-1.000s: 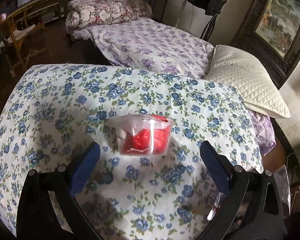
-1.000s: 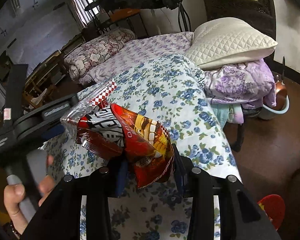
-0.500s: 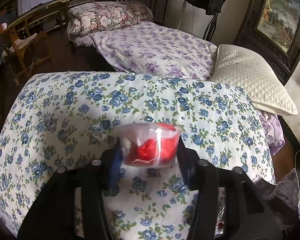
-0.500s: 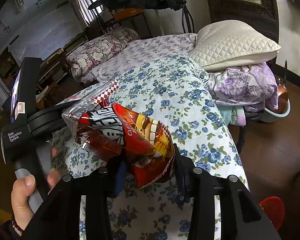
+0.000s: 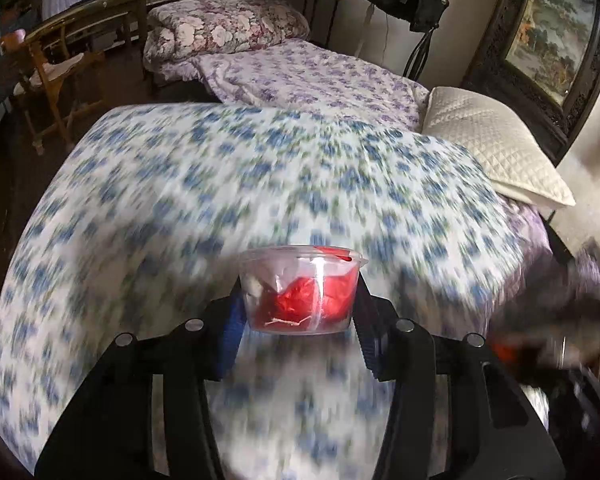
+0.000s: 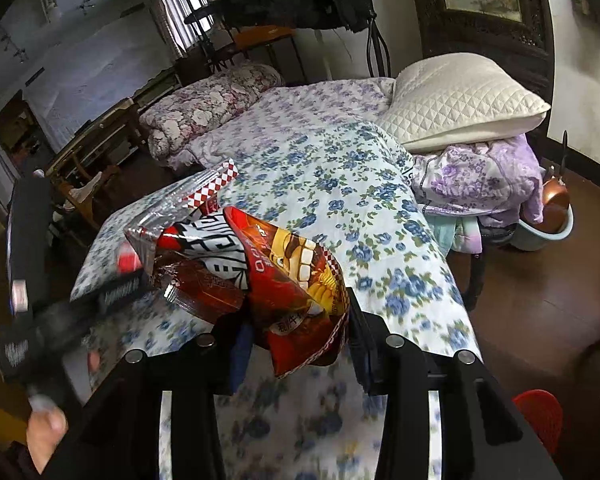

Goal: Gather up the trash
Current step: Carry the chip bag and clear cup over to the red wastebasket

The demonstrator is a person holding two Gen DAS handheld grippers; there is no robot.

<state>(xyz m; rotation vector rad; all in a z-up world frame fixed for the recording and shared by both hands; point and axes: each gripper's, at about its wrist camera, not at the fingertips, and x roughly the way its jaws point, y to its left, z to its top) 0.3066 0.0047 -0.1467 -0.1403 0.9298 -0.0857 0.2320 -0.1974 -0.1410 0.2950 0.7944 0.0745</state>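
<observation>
above the floral quilt [image 5: 260, 168], left jaws clamp the cup [image 5: 300, 292]; right jaws pinch wrappers [image 6: 260, 264]

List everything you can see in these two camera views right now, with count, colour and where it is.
plastic cup: 1, clear with red wrapper inside, between left gripper's pads
snack bags: bunch, red and silver, in right gripper
bedspread: 1, white with blue flowers, below both grippers
pillow: 1, cream quilted, far right of bed
rolled quilt: 1, maroon floral, far end
framed painting: 1, dark frame, right wall
basin: 1, pale blue, floor
left gripper: black, blue pads
right gripper: black
</observation>
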